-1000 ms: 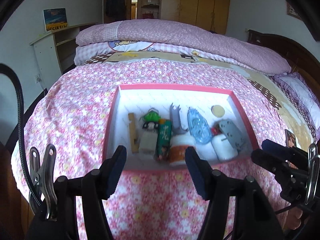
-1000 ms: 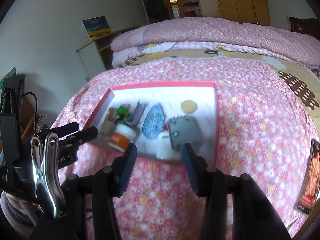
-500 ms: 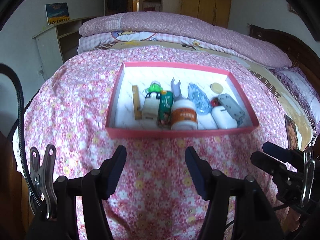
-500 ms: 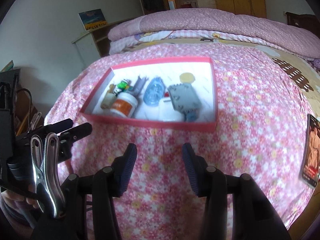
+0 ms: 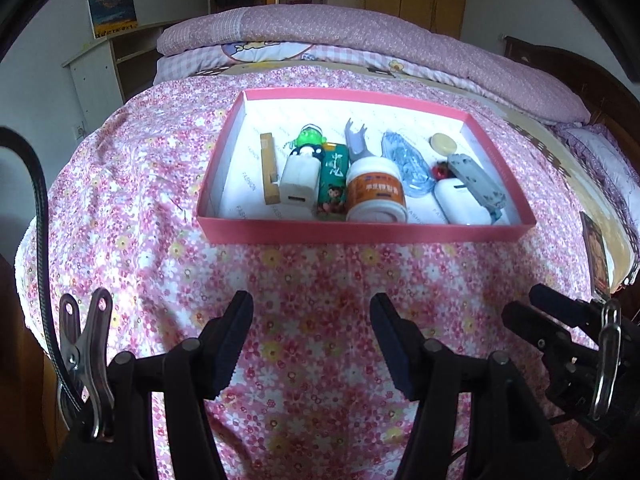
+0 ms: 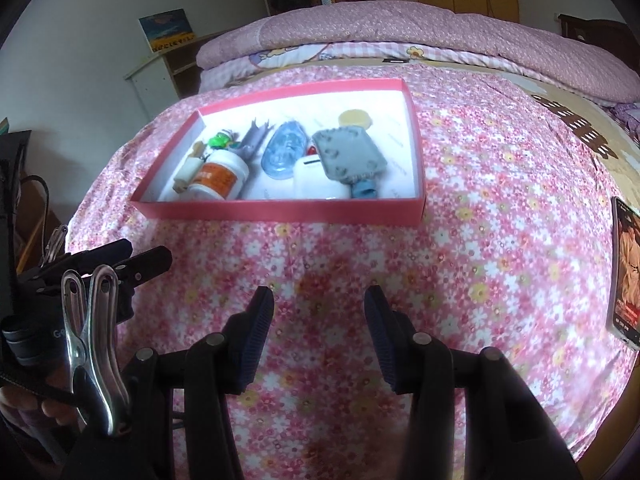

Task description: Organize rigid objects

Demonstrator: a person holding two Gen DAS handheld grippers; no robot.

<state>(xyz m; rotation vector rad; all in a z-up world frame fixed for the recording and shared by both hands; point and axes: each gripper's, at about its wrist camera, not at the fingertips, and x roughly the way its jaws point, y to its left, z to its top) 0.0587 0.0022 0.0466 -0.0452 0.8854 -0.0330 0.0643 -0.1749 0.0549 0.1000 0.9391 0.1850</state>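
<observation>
My left gripper [image 5: 311, 338] hangs above the flowered bedspread [image 5: 320, 280] with its fingers spread wide, gripping nothing and touching nothing. My right gripper [image 6: 319, 334] is spread just as wide and just as empty; its dark tips also show at 4 o'clock in the left view.

The pink box [image 5: 360, 234] lies on the bedspread at 12 o'clock from both grippers — well apart from the fingertips. Inside it, along the near wall, the items lie in a row: a wooden stick [image 5: 269, 168] at the left, then a white charger [image 5: 300, 180], a green packet [image 5: 333, 182], a white jar with an orange label [image 5: 376, 194], a clear blue tape dispenser [image 5: 406, 166], and a white case [image 5: 460, 204] with a grey comb-like piece [image 5: 476, 182] resting on it. A round yellow disc [image 5: 443, 143] lies apart at the box's 1 o'clock corner.

A phone [image 6: 626, 272] lies at 3 o'clock in the right view.

A second ago both grippers stood right at the box's near wall; since then I have drawn them back, and the box's contents have stayed put.
</observation>
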